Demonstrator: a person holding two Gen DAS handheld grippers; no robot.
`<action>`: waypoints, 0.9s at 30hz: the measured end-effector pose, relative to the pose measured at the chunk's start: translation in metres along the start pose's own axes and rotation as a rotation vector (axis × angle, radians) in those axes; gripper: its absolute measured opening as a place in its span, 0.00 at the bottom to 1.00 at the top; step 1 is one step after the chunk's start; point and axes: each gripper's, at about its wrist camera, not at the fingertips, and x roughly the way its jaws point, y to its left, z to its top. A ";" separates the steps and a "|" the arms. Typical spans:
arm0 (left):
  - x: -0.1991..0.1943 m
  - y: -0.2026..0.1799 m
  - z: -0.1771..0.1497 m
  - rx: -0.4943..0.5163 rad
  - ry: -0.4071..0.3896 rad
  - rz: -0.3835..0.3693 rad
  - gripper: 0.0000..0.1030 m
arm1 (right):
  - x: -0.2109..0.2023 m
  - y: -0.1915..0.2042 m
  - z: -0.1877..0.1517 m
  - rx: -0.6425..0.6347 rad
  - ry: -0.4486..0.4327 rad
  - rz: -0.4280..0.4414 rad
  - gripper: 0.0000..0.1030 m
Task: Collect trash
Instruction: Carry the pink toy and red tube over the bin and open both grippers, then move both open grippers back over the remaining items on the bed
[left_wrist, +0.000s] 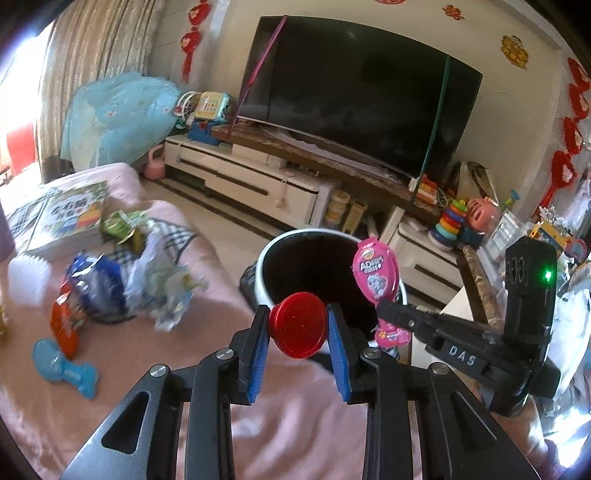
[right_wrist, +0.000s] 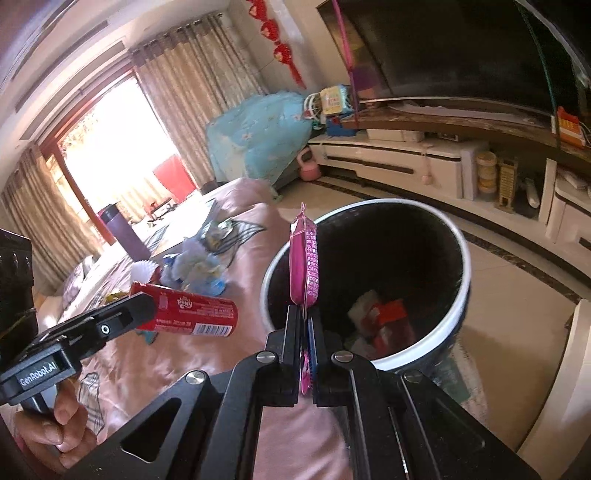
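Note:
My left gripper (left_wrist: 299, 312) is shut on a red cylindrical snack tube (left_wrist: 298, 325), seen end-on, just in front of the white-rimmed black trash bin (left_wrist: 271, 251). From the right, my right gripper (left_wrist: 386, 310) reaches over the bin's rim, shut on a flat pink candy wrapper (left_wrist: 376, 273). In the right wrist view that gripper (right_wrist: 303, 317) pinches the pink wrapper (right_wrist: 304, 258) edge-on, upright, over the near rim of the bin (right_wrist: 466, 266). Red and white trash (right_wrist: 384, 317) lies at the bin's bottom. To the left, my left gripper (right_wrist: 146, 301) holds the red tube (right_wrist: 192, 310) level above the bed.
A heap of crumpled wrappers (left_wrist: 110, 280), an orange packet (left_wrist: 66, 325), a blue bone-shaped toy (left_wrist: 62, 369), a white paper cup (left_wrist: 27, 277) and a picture book (left_wrist: 70, 218) lie on the pink bedspread (left_wrist: 184, 350). A TV (left_wrist: 354, 92) on a long cabinet (left_wrist: 251, 177) stands beyond the bin.

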 end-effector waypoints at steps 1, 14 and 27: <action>0.004 -0.001 0.002 0.002 -0.002 -0.005 0.28 | 0.001 -0.003 0.002 0.004 0.000 -0.006 0.03; 0.077 0.000 0.019 -0.008 0.015 -0.040 0.28 | 0.014 -0.033 0.009 0.048 0.019 -0.052 0.03; 0.097 0.012 0.024 -0.045 0.081 -0.016 0.52 | 0.024 -0.043 0.007 0.077 0.040 -0.059 0.18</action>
